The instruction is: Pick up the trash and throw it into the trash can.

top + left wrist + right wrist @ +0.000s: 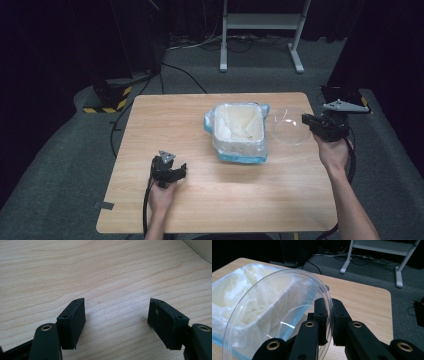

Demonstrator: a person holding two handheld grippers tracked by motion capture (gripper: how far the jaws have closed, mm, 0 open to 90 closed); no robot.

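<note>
While the wooden table (220, 200) bears a bag-lined bin (237, 131) at its centre, holding only the crumpled pale liner, a clear plastic bowl (289, 126), empty and tilted toward the bin, hangs at the bin's three o'clock, its rim clamped in the right gripper (311, 121). At seven o'clock, the left gripper (176, 170) rests, jaws apart.
</note>
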